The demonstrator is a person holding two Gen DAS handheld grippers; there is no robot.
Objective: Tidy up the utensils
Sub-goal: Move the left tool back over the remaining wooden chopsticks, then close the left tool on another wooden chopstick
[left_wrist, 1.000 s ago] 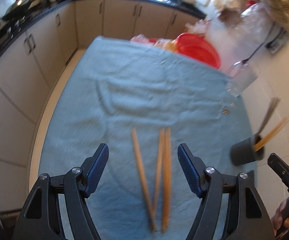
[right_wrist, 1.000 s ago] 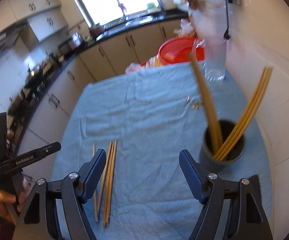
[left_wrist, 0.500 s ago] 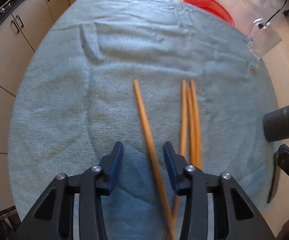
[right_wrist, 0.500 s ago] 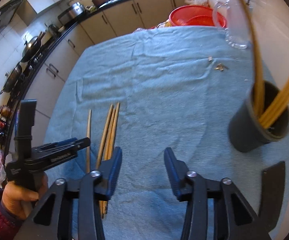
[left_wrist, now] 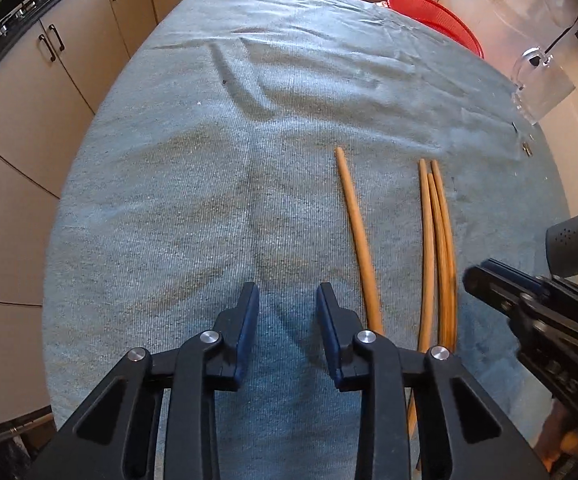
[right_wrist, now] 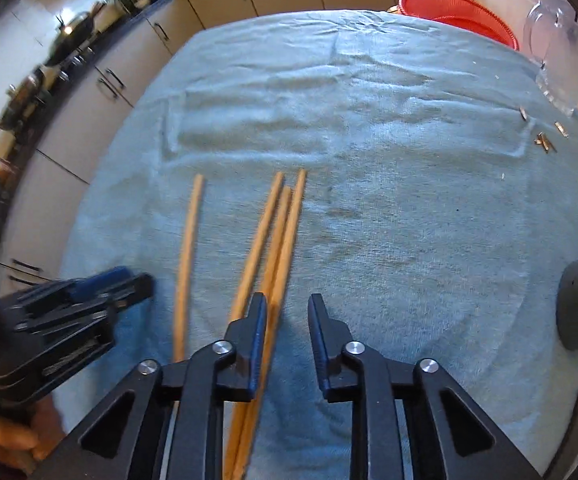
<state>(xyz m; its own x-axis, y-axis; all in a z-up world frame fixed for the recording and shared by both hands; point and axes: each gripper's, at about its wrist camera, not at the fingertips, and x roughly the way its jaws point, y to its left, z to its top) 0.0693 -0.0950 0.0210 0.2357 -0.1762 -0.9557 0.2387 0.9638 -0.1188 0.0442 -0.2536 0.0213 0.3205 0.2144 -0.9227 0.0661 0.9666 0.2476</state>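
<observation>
wooden chopsticks (left_wrist: 437, 248) lay on the blue towel (left_wrist: 217, 168) covering the desk, toward its near right part: one single stick (left_wrist: 355, 232) a little apart on the left, three bunched beside it. the dark holder (left_wrist: 577, 244) stood at the desk's right edge, well apart, with sticks already in it. both tongs had just been closing and came lower over the cloth. the left tongs (left_wrist: 287, 300) stood narrow with only towel between them, the single stick just outside their right pad. the right tongs (right_wrist: 287, 312) were narrow too, the bunch at their left pad, not gripped. earlier both were wide and higher. judged from this, neither had a stick yet, so four remained to be collected.
</observation>
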